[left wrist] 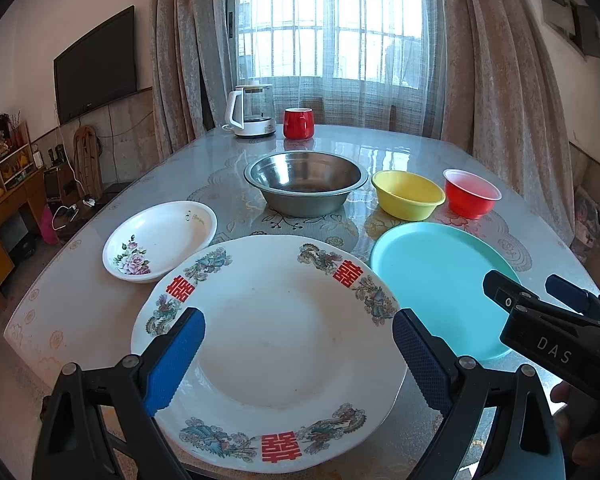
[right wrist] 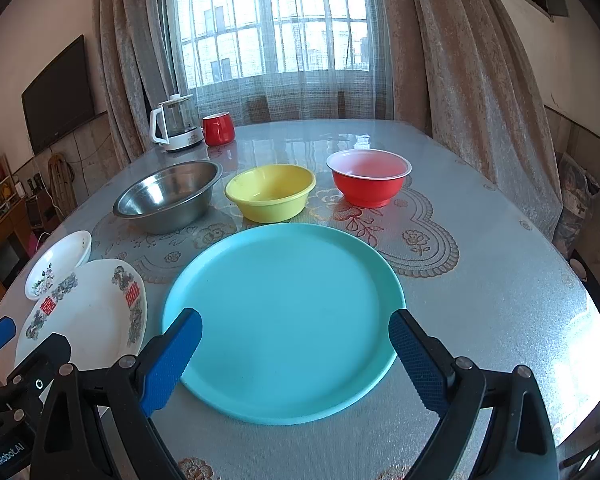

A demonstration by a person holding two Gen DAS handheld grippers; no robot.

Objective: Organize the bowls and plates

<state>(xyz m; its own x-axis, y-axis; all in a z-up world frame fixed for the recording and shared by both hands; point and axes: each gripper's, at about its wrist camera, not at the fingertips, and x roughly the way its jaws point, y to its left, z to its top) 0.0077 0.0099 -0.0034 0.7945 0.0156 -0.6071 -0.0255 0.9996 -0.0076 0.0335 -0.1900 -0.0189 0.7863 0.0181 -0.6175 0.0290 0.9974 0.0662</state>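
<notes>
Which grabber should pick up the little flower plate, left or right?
Probably the left gripper. It hangs open over the big white plate, right beside the flower plate. The right gripper sits over the blue plate, farther away.

Near rim of large white dragon-patterned plate [left wrist: 276, 344] hidden behind blue gripper pads. Small floral white dish [right wrist: 60, 262] partly covered by that plate. Shelf clutter [left wrist: 8, 156] too small to identify.

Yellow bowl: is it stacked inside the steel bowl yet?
No. The yellow bowl sits on the table by itself, between the steel bowl and the red bowl, touching neither.
</notes>
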